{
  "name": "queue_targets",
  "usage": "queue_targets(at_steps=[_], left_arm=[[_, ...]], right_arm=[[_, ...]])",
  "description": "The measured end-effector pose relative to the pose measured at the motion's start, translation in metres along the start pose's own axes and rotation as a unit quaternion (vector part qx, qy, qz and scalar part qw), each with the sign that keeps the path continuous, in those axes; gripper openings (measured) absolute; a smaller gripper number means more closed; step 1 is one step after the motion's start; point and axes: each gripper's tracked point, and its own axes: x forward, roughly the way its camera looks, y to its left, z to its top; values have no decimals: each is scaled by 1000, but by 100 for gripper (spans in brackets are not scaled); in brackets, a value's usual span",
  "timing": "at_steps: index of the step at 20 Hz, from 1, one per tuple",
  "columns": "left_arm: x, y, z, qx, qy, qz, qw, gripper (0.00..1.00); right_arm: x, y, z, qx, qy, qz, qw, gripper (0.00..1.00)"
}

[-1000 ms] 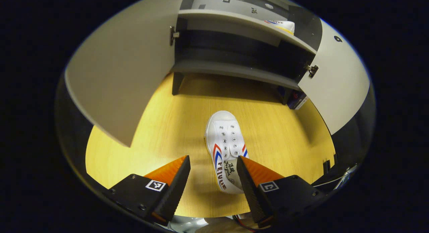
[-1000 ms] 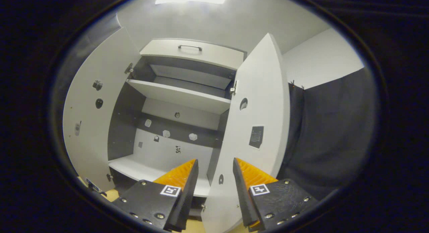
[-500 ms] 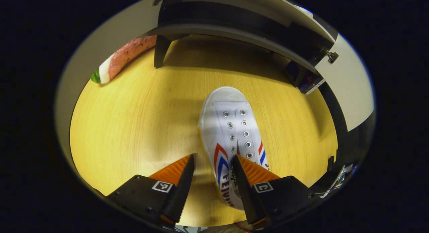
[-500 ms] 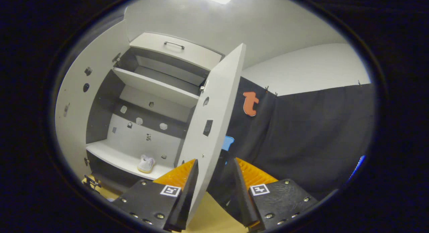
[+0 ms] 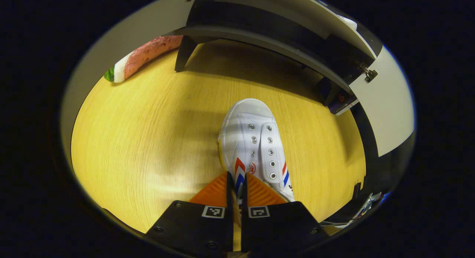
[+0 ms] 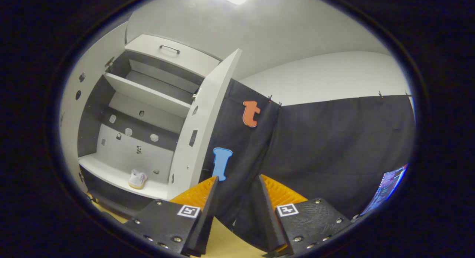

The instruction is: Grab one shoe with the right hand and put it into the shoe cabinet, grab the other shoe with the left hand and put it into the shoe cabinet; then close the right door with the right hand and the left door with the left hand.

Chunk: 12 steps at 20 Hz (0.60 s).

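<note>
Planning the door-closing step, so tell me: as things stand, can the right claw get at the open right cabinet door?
Probably yes. The right claw is open and holds nothing, and the right door stands open just to its left, with nothing visible between them. It points past the door's edge, so it would likely need to swing left first.

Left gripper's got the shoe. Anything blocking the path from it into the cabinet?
Nothing visible. Left gripper pinches the shoe's side; bare wooden floor lies ahead, and both cabinet doors stand open.
</note>
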Motion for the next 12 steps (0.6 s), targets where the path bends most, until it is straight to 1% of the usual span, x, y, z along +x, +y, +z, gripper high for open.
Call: queue_targets(at_steps=[2, 3, 5, 7, 10, 12], left_arm=[[-6, 2, 10, 55, -16, 18, 998, 4], [-7, -2, 18, 82, -25, 20, 996, 4], [-20, -7, 36, 117, -51, 7, 992, 4], [-40, -9, 54, 136, -75, 1, 988, 4], [-77, -16, 79, 143, -131, -19, 981, 4], [-86, -16, 79, 150, -166, -27, 974, 4]], right_arm=[[2, -13, 4, 3, -7, -17, 1000, 60], [2, -19, 5, 11, -9, -26, 1000, 60], [2, -31, 1, 25, -9, -38, 999, 60], [0, -45, -12, 30, 3, -49, 998, 60], [-4, -68, -28, 45, 20, -66, 997, 61], [-2, -74, -37, 50, 28, -59, 997, 60]])
